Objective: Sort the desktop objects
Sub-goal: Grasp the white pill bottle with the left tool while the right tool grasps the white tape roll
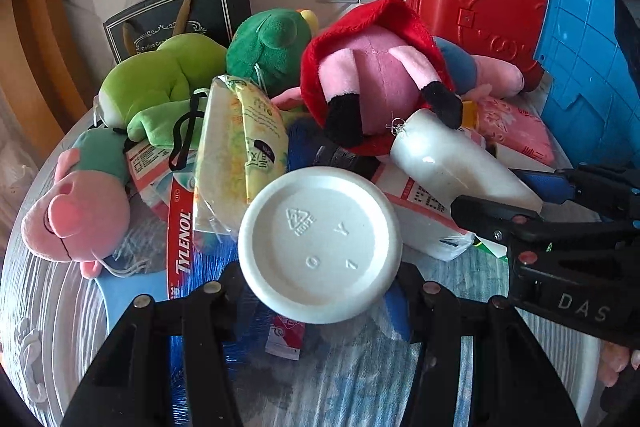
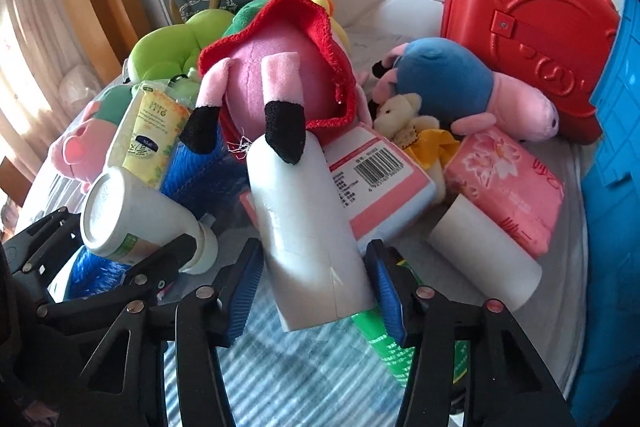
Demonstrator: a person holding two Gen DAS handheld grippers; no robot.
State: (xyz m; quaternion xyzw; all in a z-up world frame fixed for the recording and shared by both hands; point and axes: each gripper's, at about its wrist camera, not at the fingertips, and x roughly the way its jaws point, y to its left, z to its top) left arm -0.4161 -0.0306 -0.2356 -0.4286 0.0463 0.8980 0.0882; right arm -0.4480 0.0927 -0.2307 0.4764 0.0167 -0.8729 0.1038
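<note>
My left gripper [image 1: 320, 287] is shut on a white plastic bottle [image 1: 320, 243], bottom toward the camera; the bottle also shows in the right wrist view [image 2: 132, 219], held above the pile. My right gripper [image 2: 314, 283] straddles a white tube [image 2: 308, 227] that leans against a pink pig plush in a red dress [image 2: 276, 67]. Its blue pads [image 2: 244, 291] stand on either side of the tube with a gap on the left. In the left wrist view the tube [image 1: 452, 163] lies between the right gripper's fingers [image 1: 496, 215].
The table holds a heap: green plush toys [image 1: 160, 83], a pig plush [image 1: 76, 203], a blue-bodied pig plush [image 2: 452, 83], a wet-wipes pack [image 1: 244, 147], a Tylenol box [image 1: 182, 243], pink tissue packs [image 2: 516, 187], a second white roll [image 2: 484, 251]. A red case [image 2: 528, 27] and blue crate [image 1: 588, 51] stand right.
</note>
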